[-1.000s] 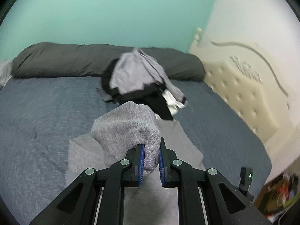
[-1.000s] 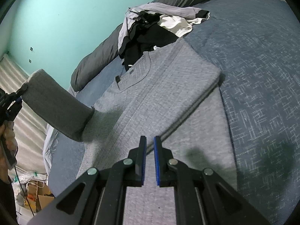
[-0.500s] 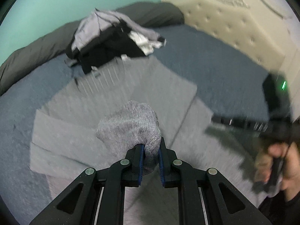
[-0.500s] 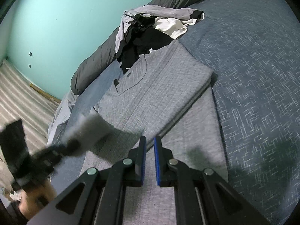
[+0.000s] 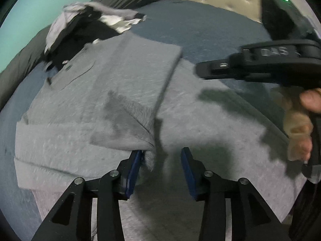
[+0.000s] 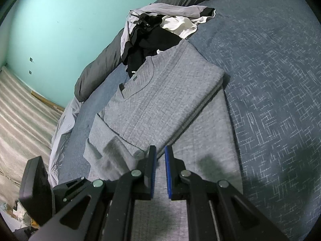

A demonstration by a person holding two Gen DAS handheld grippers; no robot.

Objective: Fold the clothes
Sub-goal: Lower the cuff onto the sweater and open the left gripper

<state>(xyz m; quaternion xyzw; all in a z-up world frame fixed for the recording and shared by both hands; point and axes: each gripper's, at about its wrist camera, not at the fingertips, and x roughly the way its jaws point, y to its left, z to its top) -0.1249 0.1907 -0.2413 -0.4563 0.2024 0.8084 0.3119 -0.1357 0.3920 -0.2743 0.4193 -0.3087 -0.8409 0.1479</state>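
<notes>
Grey sweater (image 6: 160, 98) lying flat on the blue bedspread (image 6: 270, 80), both sides folded inward, its collar toward the pile of unfolded clothes (image 6: 160, 26) by the dark bolster pillow (image 6: 96, 74) at the bed's far edge. Left gripper (image 5: 161, 165): jaws wide apart, the sleeve cuff (image 5: 148, 152) touching the left finger only. Right gripper (image 6: 160, 168): jaws nearly together, nothing between them, above the sweater's lower half. A hand (image 5: 301, 124) grasps its handle.

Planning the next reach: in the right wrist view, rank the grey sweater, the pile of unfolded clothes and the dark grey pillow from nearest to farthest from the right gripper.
1. Grey sweater, just ahead of the right gripper.
2. Pile of unfolded clothes, beyond the collar.
3. Dark grey pillow, along the bed's far edge.
</notes>
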